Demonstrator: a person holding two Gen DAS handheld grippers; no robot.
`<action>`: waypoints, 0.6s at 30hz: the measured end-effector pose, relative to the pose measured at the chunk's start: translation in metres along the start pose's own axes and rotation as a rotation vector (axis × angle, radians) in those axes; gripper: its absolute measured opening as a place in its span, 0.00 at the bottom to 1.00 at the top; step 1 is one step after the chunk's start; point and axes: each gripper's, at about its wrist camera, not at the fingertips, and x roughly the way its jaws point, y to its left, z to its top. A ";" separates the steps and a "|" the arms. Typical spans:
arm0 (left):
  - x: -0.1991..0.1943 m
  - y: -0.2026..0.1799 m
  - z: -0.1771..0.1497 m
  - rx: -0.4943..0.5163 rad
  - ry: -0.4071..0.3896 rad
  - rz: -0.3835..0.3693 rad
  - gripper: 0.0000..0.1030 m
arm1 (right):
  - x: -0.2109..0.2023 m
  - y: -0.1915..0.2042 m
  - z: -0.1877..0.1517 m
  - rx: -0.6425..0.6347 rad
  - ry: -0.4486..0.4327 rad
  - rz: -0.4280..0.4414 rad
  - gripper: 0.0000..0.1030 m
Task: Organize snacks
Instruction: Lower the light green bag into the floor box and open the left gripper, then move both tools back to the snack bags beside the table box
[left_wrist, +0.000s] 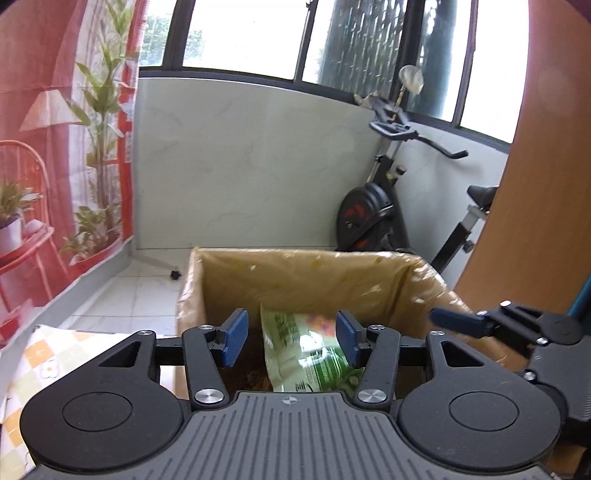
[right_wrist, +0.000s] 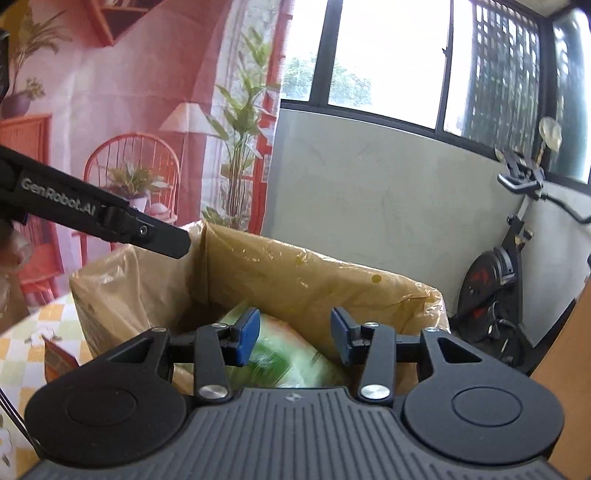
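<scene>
Your left gripper: jaws about half open over lined box, green snack bag low centre between pads, no pad pressing it. Bag sits in box.

Your right gripper: partly open, nothing held, above same bag.

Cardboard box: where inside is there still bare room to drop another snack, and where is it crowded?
The green snack bag fills the middle of the plastic-lined cardboard box. A darker gap stays free between the bag and the box's left wall. The right rim is crowded: the right gripper reaches over it.
</scene>
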 end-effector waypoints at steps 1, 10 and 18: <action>-0.003 0.002 -0.001 -0.001 0.001 0.003 0.55 | -0.002 0.002 -0.001 -0.018 -0.002 -0.003 0.44; -0.038 0.003 -0.009 0.055 -0.030 0.088 0.55 | -0.032 0.011 -0.013 -0.005 -0.048 0.010 0.44; -0.080 0.006 -0.019 0.063 -0.067 0.124 0.56 | -0.064 0.008 -0.032 0.083 -0.060 0.016 0.44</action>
